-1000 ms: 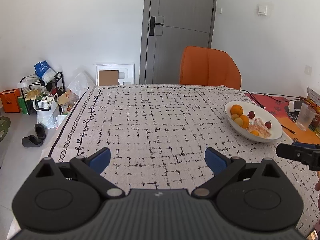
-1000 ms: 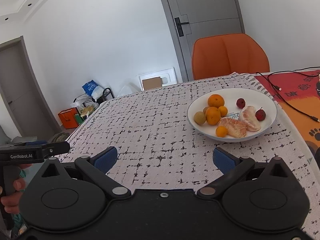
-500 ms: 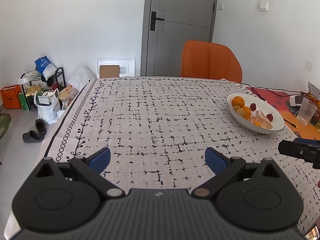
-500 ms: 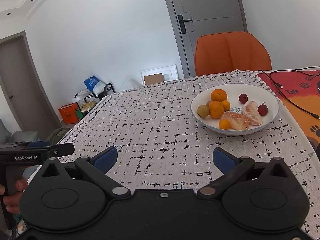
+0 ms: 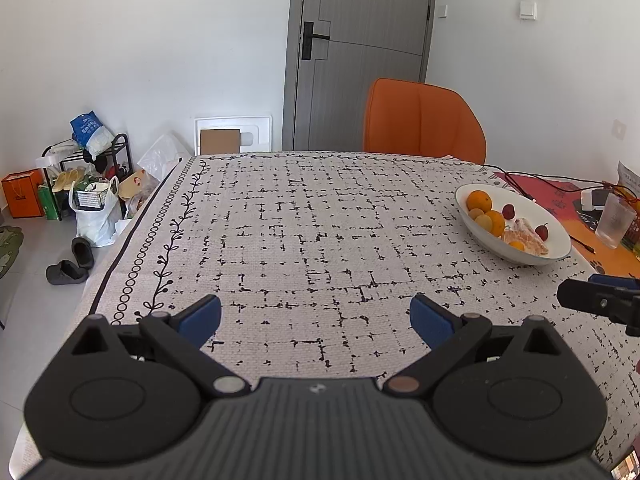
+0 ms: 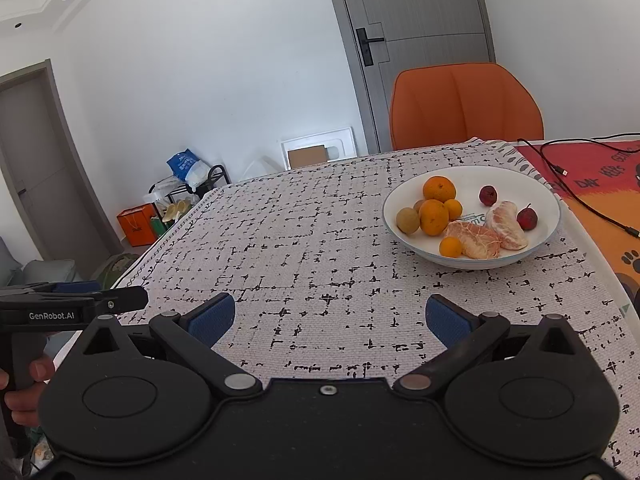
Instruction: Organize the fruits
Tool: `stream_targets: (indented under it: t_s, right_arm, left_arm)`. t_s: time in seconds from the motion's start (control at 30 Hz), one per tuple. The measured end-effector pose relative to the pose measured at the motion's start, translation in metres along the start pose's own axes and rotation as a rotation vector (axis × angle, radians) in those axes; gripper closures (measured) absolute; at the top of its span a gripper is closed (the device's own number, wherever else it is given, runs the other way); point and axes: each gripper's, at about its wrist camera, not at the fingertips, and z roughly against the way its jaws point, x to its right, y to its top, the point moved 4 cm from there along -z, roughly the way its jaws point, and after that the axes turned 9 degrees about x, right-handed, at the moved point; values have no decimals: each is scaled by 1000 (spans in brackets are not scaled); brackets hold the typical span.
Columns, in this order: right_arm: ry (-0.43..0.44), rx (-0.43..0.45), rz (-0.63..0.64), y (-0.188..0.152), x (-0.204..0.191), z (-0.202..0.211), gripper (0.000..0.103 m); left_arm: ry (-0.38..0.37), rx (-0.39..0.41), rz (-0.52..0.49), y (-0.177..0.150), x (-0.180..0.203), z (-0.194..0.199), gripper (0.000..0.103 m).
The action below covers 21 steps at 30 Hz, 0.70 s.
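Note:
A white bowl stands on the patterned tablecloth and holds several oranges, a brownish kiwi, peeled pomelo pieces and two small red fruits. The bowl also shows in the left wrist view at the right. My right gripper is open and empty, above the cloth, short of the bowl. My left gripper is open and empty over the cloth's middle, well left of the bowl.
An orange chair stands at the table's far edge. A red mat with black cables lies right of the bowl. A frosted glass stands at the far right. Bags and a shoe rack are on the floor left.
Both grippers have tilted and shifted slightly; the bowl sits a little higher in each view. Both jaws stayed open and empty.

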Motion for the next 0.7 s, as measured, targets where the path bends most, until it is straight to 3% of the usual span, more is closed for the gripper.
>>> stream_targets:
  t_s: [0.7]
  right_arm:
    - [5,-1,6,1,-2,-1,0]
  left_arm:
    - [3,2,0,0,-2,1,3]
